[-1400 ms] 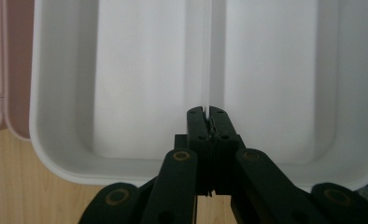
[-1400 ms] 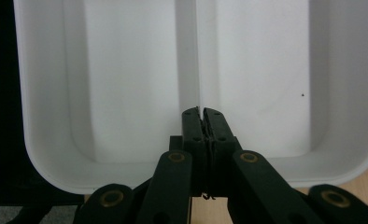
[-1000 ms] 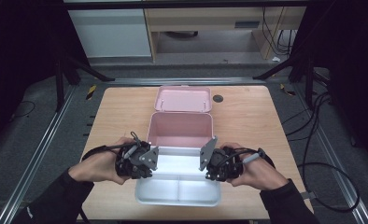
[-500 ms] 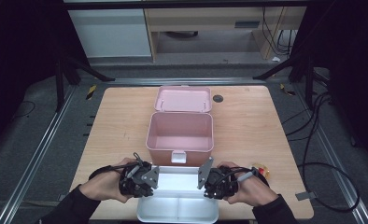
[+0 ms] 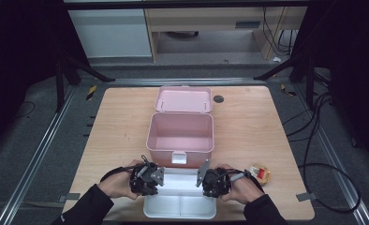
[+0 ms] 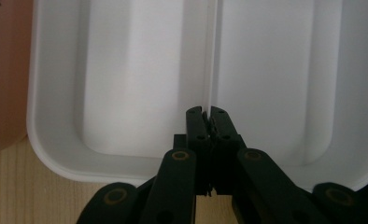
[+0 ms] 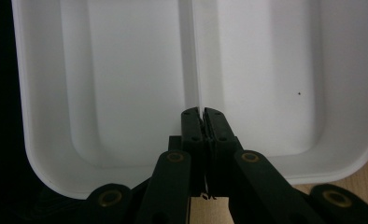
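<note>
Pale wooden tabletop (image 5: 112,126) carries an open pink plastic box (image 5: 180,131); at lower centre, a white two-compartment plastic tray (image 5: 180,206) is held level, its central divider clamped from opposite ends by the left gripper (image 6: 206,111) and right gripper (image 7: 201,112).

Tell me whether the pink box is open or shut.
Open. The pink box shows its bare inside from above, and its lid lies flat on the table behind it.

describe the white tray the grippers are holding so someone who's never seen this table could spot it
On the wooden table, start at the open pink box in the middle and come toward the person's edge. The white tray lies just in front of it. Unlike the box, it is shallow, white and split into two compartments by a centre ridge.
</note>
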`<state>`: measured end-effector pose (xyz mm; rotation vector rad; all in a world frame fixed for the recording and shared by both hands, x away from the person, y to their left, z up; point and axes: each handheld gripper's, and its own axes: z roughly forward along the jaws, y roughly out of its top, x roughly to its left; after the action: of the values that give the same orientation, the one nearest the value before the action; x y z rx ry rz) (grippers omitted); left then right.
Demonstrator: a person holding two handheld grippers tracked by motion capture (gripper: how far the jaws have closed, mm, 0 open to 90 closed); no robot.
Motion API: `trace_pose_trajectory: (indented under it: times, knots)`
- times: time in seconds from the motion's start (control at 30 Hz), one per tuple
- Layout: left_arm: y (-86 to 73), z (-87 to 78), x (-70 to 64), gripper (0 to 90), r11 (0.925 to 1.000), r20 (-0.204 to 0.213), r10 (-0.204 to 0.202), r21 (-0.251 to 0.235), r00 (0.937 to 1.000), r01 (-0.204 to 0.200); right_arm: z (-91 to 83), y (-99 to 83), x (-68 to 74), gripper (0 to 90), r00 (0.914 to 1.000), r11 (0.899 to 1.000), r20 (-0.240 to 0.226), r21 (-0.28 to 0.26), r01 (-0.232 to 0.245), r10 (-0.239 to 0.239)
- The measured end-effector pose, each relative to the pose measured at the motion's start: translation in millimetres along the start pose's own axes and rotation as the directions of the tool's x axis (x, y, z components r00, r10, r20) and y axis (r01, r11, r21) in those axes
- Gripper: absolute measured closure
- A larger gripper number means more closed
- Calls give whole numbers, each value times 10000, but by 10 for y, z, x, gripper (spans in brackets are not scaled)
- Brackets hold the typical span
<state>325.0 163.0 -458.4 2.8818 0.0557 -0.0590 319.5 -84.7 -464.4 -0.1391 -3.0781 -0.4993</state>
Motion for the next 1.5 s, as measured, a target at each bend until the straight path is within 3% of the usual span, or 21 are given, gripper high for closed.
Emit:
trace_pose_trajectory:
  times: [0.4,0.53,0.63,0.7,0.77,0.8,0.87,0.9,0.97,1.03,1.07,1.13,1.17,1.2,1.23,1.27,1.3,1.33,1.37,1.4,1.5]
  knots:
    - [-26,147,19,864,9997,-278,-235,102,9993,238,114,-41,-9,864,9991,9995,287,-91,-307,309]
    - [-56,64,11,756,9979,-513,-543,-386,9972,523,75,-48,14,795,9976,9974,394,-453,-552,570]
    - [-94,-66,-24,671,9923,-799,-850,-972,9932,771,-28,-68,28,712,9930,9884,580,-1177,-959,1032]
    - [-120,-138,-45,596,9879,-969,-1081,-1215,9894,960,-111,-97,31,649,9865,9797,777,-1522,-1308,1438]
    - [-167,-221,-54,516,9807,-1226,-1444,-1501,9819,1255,-228,-167,20,592,9701,9636,1161,-1889,-1892,2132]
    - [-167,-221,-54,489,9807,-1226,-1444,-1501,9819,1255,-228,-167,20,592,9701,9636,1161,-1889,-1892,2132]
    - [-212,-261,-44,458,9751,-1415,-1771,-1592,9740,1542,-315,-238,2,556,9536,9477,1407,-2189,-2323,2662]
    - [-255,-289,-30,437,9693,-1540,-2056,-1680,9665,1794,-343,-266,-10,542,9482,9434,1533,-2293,-2397,2782]
    - [-312,-323,-7,398,9568,-1563,-2509,-1900,9553,2202,-422,-349,-30,513,9242,9228,1827,-2613,-2833,3355]
    - [-368,-358,16,356,9437,-1622,-2894,-2135,9434,2527,-511,-446,-50,486,8891,8916,2070,-2995,-3397,4083]
    - [-399,-376,28,356,9340,-1655,-3117,-2341,9357,2697,-511,-446,-50,486,8891,8916,2070,-2995,-3397,4083]
    - [-464,-404,61,333,9122,-1712,-3608,-2697,9168,3086,-571,-517,-70,473,8612,8699,2279,-3217,-3739,4544]
    - [-484,-406,71,323,9040,-1791,-3802,-2792,9074,3237,-610,-564,-85,455,8385,8618,2604,-3224,-3917,4786]
    - [-508,-406,91,312,8971,-1865,-4007,-2788,8970,3428,-626,-588,-96,450,8250,8571,2790,-3227,-4015,4914]
    - [-530,-403,109,312,8907,-1912,-4185,-2774,8879,3601,-626,-588,-96,450,8250,8571,2790,-3227,-4015,4914]
    - [-571,-392,136,299,8671,-2086,-4677,-2966,8589,4002,-645,-642,-122,427,8028,8468,3011,-3252,-4210,5147]
    - [-571,-392,136,291,8671,-2086,-4677,-2966,8589,4002,-645,-642,-122,427,8028,8468,3011,-3252,-4210,5147]
    - [-620,-389,170,282,8523,-2141,-4948,-3087,8422,4223,-660,-702,-144,405,7796,8327,3152,-3298,-4448,5413]
    - [-648,-392,187,274,8435,-2185,-5110,-3138,8314,4360,-662,-731,-155,381,7696,8283,3228,-3250,-4565,5509]
    - [-648,-392,187,274,8435,-2185,-5110,-3138,8314,4360,-662,-731,-155,381,7696,8283,3228,-3250,-4565,5509]
    - [-717,-388,231,275,8098,-2110,-5588,-3475,8020,4728,-665,-831,-189,323,7353,8132,3523,-3147,-4896,5790]
